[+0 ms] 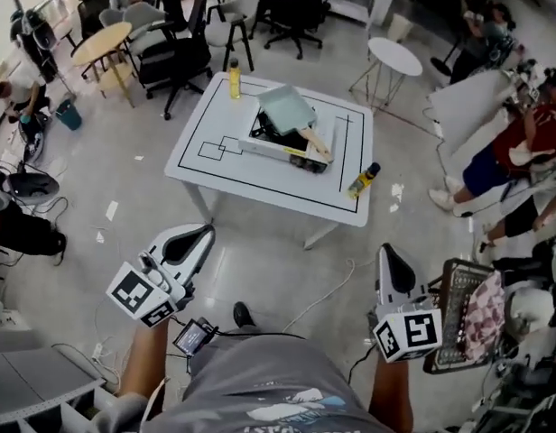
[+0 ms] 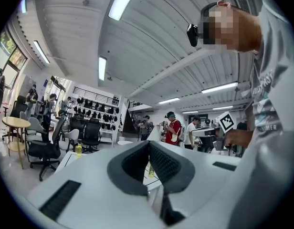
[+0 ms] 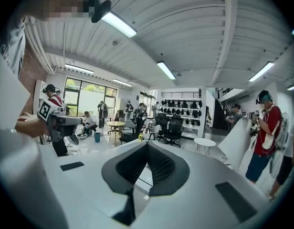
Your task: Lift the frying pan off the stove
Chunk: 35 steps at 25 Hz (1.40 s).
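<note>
A pale green square frying pan (image 1: 287, 108) with a wooden handle (image 1: 314, 140) sits on a portable stove (image 1: 276, 138) on the white table (image 1: 224, 174), far ahead of me. Both grippers are held low by my body, well short of the table. The left gripper (image 1: 206, 230) points up and right, its jaws closed together with nothing between them (image 2: 148, 147). The right gripper (image 1: 387, 251) points toward the table, its jaws also together and empty (image 3: 147, 147).
A yellow bottle (image 1: 234, 78) stands at the table's far left corner, and another bottle (image 1: 363, 180) leans at its right edge. Office chairs (image 1: 174, 57) and round tables (image 1: 393, 57) stand behind. Seated people (image 1: 504, 152) and a wire cart (image 1: 467, 314) are on the right. A cable (image 1: 323, 296) lies on the floor.
</note>
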{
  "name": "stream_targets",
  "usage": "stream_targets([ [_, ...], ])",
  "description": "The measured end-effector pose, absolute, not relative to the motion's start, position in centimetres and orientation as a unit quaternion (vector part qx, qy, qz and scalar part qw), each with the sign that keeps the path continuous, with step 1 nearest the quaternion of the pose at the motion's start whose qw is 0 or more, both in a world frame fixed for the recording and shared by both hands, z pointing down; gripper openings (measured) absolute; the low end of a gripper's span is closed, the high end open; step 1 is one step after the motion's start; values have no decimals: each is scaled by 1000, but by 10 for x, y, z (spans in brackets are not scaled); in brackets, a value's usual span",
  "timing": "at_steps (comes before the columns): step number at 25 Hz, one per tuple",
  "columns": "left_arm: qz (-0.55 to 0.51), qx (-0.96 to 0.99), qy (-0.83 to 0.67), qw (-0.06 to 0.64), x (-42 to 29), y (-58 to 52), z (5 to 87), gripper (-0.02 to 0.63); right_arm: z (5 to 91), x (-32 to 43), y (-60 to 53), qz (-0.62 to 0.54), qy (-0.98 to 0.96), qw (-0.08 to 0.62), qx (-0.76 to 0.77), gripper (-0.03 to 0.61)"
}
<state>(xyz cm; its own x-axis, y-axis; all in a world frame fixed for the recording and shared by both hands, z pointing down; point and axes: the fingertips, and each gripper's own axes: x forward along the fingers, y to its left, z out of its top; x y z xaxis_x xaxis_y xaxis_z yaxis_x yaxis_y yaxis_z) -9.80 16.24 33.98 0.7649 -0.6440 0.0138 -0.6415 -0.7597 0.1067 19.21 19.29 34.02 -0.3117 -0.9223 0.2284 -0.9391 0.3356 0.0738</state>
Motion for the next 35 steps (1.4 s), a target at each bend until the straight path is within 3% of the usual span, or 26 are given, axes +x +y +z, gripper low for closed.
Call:
stream_targets([
  [21,-52,919,-387,51,-199,116,347,-5,331,115,112,3,-819,146,554,11],
  [35,-17,895,-443,53,-197,62,345,-5,354,123,6,27,-848,141,510,12],
])
